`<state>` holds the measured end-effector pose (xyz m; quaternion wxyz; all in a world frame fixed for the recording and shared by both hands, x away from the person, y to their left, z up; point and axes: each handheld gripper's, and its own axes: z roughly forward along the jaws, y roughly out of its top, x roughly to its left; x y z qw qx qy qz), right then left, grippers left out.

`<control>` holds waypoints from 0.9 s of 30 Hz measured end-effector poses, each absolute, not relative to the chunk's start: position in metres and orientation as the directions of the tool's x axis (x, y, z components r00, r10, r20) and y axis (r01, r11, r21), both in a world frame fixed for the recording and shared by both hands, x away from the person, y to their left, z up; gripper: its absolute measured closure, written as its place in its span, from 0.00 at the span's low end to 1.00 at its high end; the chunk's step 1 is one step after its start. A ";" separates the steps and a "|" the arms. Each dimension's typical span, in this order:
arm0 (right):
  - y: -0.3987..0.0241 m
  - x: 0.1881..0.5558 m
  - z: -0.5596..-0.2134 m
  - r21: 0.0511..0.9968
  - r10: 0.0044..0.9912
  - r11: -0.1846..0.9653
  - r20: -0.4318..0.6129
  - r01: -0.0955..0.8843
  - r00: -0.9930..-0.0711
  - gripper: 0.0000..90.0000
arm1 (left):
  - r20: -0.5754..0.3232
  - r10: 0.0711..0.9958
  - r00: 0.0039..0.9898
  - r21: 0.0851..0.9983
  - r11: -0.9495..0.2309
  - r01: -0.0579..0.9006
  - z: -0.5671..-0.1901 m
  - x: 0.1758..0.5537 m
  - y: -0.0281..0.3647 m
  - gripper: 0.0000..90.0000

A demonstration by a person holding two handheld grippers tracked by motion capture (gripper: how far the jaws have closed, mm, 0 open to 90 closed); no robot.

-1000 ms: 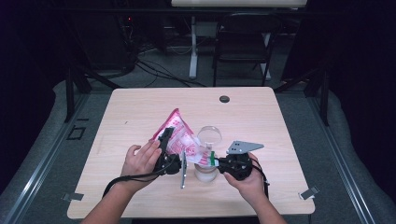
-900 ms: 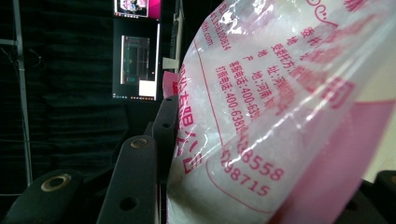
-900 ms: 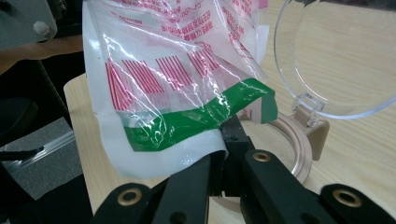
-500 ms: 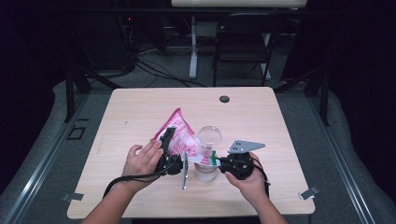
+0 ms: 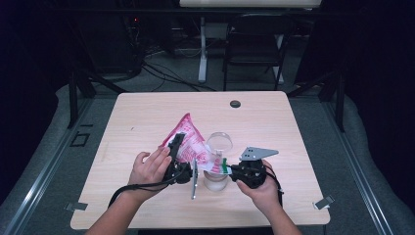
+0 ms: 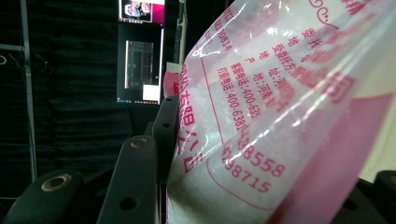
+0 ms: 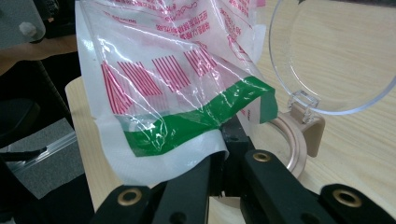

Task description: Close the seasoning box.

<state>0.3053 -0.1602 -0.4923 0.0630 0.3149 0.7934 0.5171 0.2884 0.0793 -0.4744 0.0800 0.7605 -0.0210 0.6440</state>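
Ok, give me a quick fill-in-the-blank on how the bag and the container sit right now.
1. The right gripper pinches the bag at its ____ band.
2. The container has its clear hinged lid standing ____.
3. The left gripper grips the bag's ____ printed part.
4. The dark round spot lies on the table at its ____ edge.

Missing words: green; open; pink; far

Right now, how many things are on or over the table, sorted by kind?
Bags: 1, pink and white bag
Jars: 1, clear jar with its lid flipped open
Tongs: 2, left tongs and right tongs, both on the bag
Total: 4
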 end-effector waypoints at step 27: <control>-0.159 0.306 -0.495 0.856 0.566 0.274 0.226 0.439 -0.793 1.00 | 0.983 0.072 0.169 0.096 -0.986 -0.138 -0.474 0.287 0.079 0.69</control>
